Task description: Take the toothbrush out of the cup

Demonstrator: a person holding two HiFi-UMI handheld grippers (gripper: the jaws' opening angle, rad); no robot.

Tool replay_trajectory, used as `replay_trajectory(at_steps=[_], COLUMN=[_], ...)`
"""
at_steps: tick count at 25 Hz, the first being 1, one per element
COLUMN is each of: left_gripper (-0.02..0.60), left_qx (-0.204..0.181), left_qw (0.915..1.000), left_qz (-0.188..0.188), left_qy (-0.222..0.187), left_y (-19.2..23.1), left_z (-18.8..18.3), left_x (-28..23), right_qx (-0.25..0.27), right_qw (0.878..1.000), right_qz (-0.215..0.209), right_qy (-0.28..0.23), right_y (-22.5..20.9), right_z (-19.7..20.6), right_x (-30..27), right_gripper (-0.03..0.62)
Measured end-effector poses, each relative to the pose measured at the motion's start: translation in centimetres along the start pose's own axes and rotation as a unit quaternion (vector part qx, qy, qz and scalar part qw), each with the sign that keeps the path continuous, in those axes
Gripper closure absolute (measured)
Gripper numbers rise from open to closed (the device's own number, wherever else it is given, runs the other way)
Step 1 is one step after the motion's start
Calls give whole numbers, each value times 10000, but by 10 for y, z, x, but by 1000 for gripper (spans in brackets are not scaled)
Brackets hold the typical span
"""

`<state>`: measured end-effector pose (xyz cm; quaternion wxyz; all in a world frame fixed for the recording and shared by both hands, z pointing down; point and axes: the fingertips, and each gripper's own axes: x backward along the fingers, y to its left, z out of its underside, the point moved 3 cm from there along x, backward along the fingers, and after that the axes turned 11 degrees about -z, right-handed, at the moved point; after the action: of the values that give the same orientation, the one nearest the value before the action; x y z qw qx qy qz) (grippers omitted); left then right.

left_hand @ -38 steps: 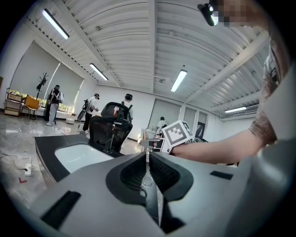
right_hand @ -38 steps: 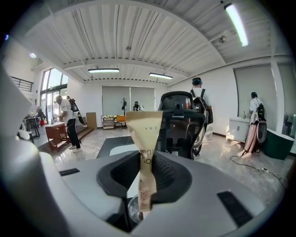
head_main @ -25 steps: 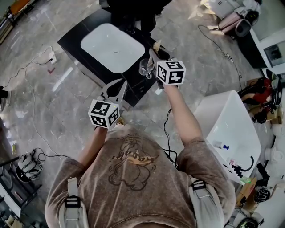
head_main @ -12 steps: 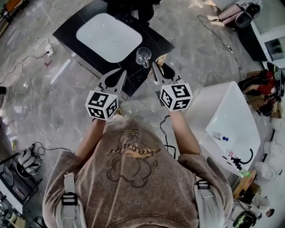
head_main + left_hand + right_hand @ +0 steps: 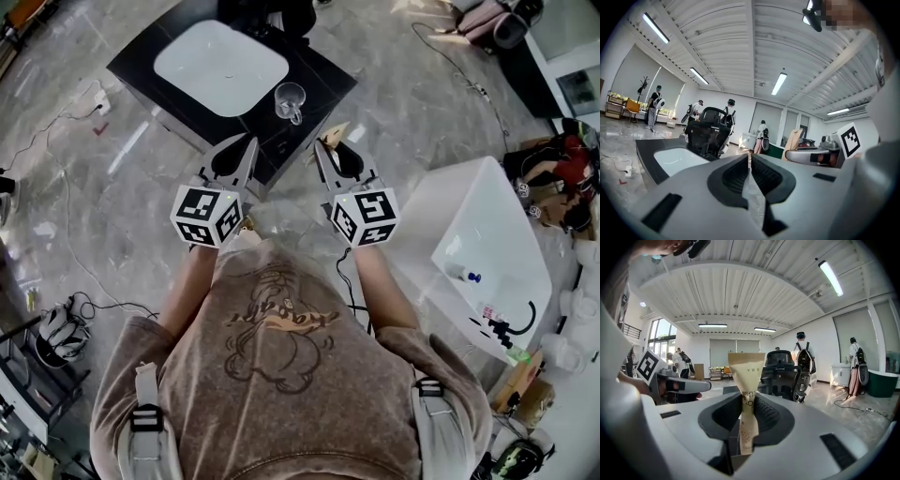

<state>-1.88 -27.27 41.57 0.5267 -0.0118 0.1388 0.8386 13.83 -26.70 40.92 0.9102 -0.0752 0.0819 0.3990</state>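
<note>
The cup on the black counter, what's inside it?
The clear cup looks empty; the black counter shows through it. The toothbrush, hidden inside its tan paper wrapper, is outside the cup, pinched in the right gripper.

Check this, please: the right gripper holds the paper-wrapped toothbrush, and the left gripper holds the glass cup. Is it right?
Not quite. The right gripper holds the paper-wrapped toothbrush, but the glass cup stands on the black counter, apart from the left gripper, as the head view shows.
</note>
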Motion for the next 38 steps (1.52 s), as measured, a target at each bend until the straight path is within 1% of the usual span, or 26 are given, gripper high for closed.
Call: replay_trajectory(at_steps=[7, 11, 16, 26, 30, 38], left_gripper=[548, 548, 548, 548, 548, 548], left_qx=[-90, -138, -159, -134, -164, -170], left_qw=[9997, 9996, 9996, 9999, 9999, 9998], left_qz=[-222, -235, -213, -84, -23, 59], left_qy=[46, 45, 19, 54, 50, 57], left_y=[-21, -30, -36, -43, -46, -57], left_z=[11, 14, 19, 43, 49, 58], left_x=[39, 63, 93, 158, 180, 202], right_qx=[47, -47, -115, -134, -125, -130], right_qw=[9997, 9998, 9995, 9991, 9992, 9990], right_qz=[-230, -177, -7, 78, 28, 131], right_qy=[36, -66, -288, -384, -382, -415], right_y=[22, 40, 66, 131, 154, 177], right_z=[13, 19, 26, 43, 50, 59], right_x=[26, 43, 64, 102, 114, 128], right_gripper=[503, 503, 503, 503, 503, 503])
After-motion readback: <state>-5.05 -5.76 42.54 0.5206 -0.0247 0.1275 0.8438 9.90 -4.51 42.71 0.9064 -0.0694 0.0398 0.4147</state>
